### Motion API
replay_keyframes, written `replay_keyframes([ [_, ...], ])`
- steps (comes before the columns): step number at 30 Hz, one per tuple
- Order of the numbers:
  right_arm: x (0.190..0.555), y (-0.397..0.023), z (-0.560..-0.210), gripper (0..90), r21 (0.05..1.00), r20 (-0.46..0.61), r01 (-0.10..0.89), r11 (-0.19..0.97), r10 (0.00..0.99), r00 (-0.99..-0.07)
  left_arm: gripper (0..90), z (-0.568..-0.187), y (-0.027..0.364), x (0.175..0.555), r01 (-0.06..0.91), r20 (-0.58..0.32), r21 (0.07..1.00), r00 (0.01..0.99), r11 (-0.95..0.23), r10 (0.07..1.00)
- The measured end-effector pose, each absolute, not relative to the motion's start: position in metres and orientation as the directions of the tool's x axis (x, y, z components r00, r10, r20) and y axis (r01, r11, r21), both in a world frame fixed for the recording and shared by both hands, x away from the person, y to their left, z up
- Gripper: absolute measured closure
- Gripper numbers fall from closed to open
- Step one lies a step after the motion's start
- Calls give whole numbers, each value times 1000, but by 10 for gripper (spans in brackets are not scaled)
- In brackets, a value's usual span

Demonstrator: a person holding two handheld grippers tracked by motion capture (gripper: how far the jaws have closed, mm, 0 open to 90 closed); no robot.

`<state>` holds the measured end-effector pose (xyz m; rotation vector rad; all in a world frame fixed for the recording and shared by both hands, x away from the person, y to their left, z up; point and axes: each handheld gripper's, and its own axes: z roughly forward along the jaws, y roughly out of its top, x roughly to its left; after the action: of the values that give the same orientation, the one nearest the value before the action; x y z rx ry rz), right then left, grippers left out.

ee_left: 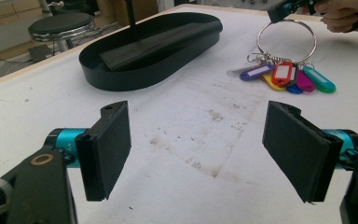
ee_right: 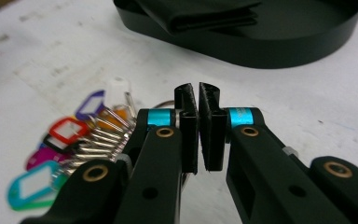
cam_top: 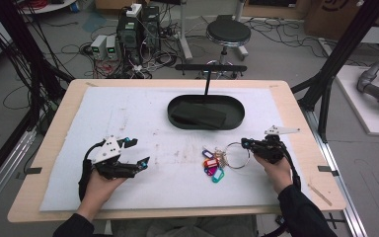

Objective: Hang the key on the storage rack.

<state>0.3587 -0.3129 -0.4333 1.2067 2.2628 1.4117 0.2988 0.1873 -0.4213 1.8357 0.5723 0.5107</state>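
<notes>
Two tools: right tool [cam_top: 247, 143] clamped on key ring [cam_top: 238, 155] right of centre; left tool [cam_top: 139, 151] wide open, empty, lower left. Thin ring could slip out, dropping tags [cam_top: 212, 165].

Hard to see

The big key ring [ee_right: 168, 103] was mostly hidden behind the right gripper [ee_right: 198, 100]. The colored tags [ee_right: 65, 140] looked blurry, and the black tray [ee_right: 270, 46] was cut off at the top.
</notes>
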Motion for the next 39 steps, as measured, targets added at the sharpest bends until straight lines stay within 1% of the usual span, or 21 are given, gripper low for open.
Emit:
replay_keyframes([
  [4,356,-310,-430,876,833,271,528,163,713,-647,235,-421,187,299,137,72,947,792,-291,607],
  [7,354,-306,-428,875,843,275,515,154,699,-660,235,-421,187,299,135,74,946,792,-294,605],
  [20,353,-299,-426,867,824,292,534,188,667,-685,235,-421,186,298,133,72,948,797,-291,600],
  [30,349,-291,-414,879,854,248,472,220,625,-740,235,-419,184,298,133,62,951,801,-278,595],
  [35,348,-288,-404,879,872,230,438,219,606,-761,235,-418,182,298,128,65,952,806,-280,589],
  [39,346,-284,-394,879,881,200,407,241,589,-783,235,-416,179,299,123,62,954,810,-273,583],
])
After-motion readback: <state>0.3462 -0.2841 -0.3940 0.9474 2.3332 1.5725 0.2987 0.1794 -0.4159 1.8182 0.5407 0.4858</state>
